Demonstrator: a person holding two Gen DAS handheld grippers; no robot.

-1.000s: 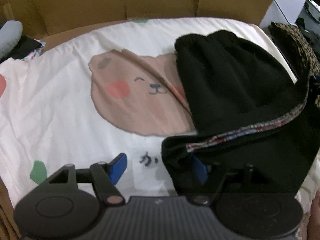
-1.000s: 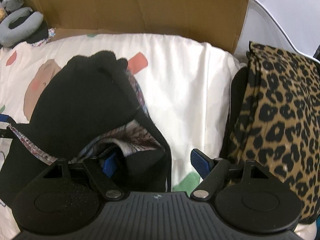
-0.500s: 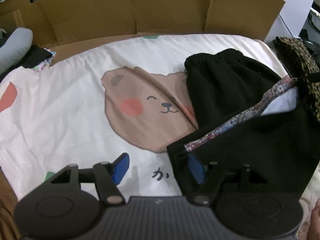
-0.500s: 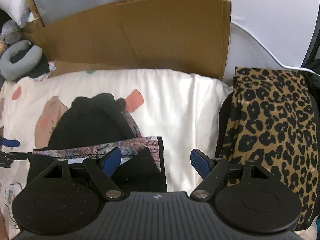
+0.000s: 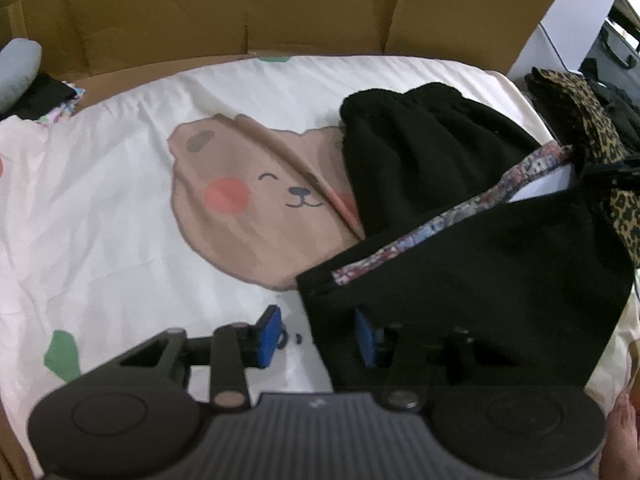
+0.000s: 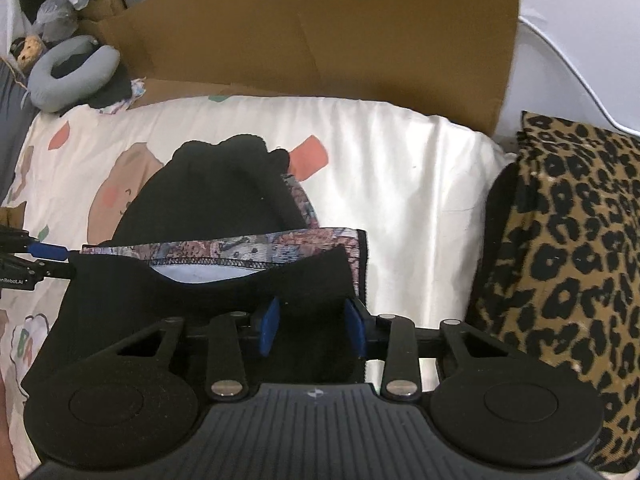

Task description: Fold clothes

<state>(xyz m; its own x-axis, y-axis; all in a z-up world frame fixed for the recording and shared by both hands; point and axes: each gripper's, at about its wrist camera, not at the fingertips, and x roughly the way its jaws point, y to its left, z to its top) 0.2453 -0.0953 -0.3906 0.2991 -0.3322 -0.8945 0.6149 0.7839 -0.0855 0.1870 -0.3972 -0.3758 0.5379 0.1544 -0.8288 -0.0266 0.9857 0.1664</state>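
A black garment with a patterned inner band lies on a white bedsheet printed with a bear. Its near part is folded up and over. My left gripper has its jaws apart around the garment's near left corner. My right gripper straddles the near right edge of the garment, jaws partly closed, cloth between the blue pads. The left gripper's fingers show at the far left of the right wrist view.
A folded leopard-print garment lies to the right of the sheet. Cardboard walls stand behind the bed. A grey neck pillow sits at the back left.
The near edge of the black garment has been lifted and drawn toward me, exposing the patterned band. The right gripper's jaws have narrowed around the cloth.
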